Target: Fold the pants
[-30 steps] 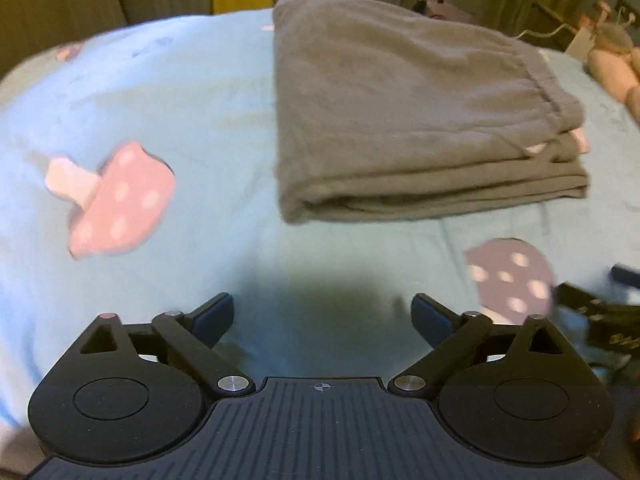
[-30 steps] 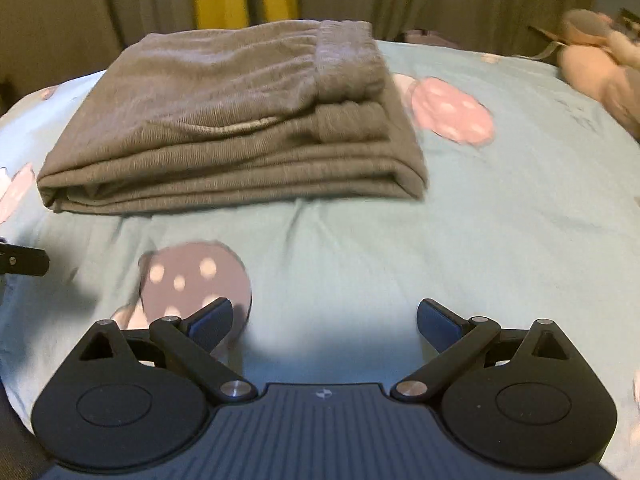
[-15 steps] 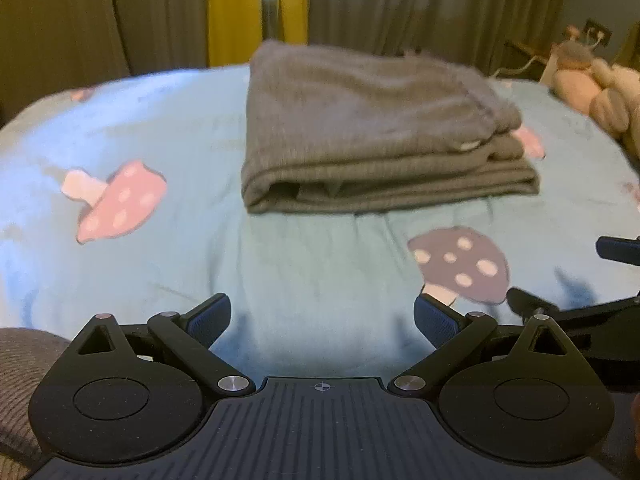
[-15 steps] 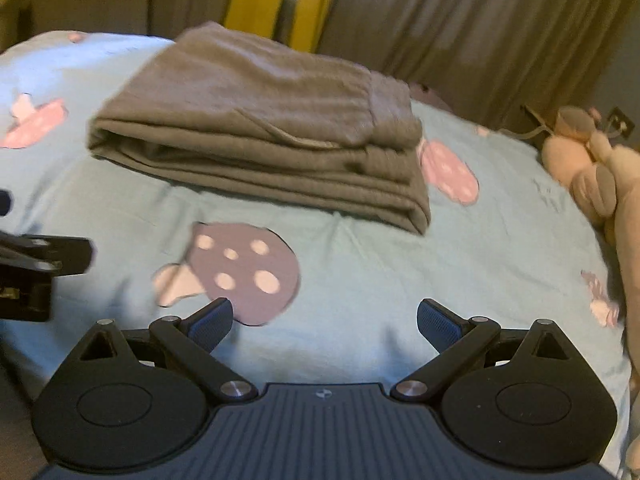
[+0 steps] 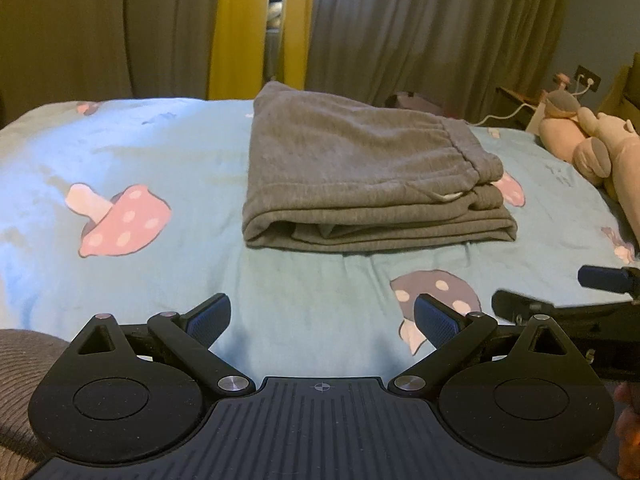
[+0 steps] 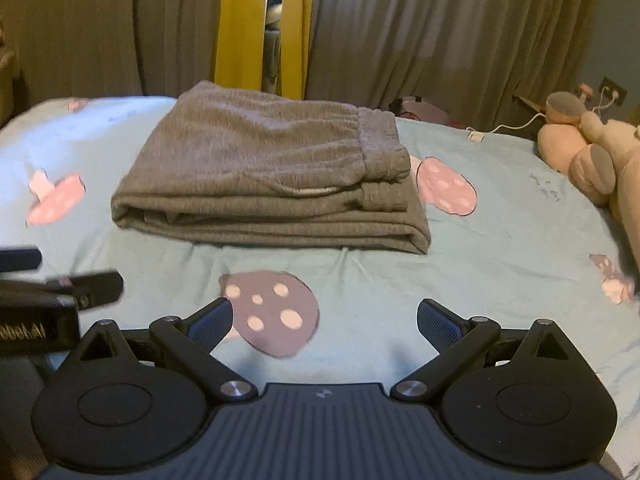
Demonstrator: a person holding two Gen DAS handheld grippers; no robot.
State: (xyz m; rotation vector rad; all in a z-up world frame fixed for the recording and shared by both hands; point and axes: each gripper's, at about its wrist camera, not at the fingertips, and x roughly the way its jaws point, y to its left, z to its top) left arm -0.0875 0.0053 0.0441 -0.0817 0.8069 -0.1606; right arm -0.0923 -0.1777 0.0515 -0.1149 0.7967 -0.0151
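Holding our left gripper (image 5: 322, 322) and our right gripper (image 6: 325, 322) low over the near edge of the bed, we have both sets of fingers spread wide with nothing between them. The two tools sit side by side and close together; each one's tip shows at the edge of the other's view. Straight ahead of both, well apart from the fingertips, lie the grey pants (image 5: 360, 172), already folded into a compact stack on the blue mushroom-print bedsheet (image 5: 160, 152). The stack's long side runs left to right across our line of sight, with its folded edge facing us and the gathered waistband (image 6: 380, 144) at its right end. Neither gripper is clearly nearer. We judge the folding finished, so any further move would be a forward reach by either hand. A plush toy (image 6: 580, 140) rests far right.
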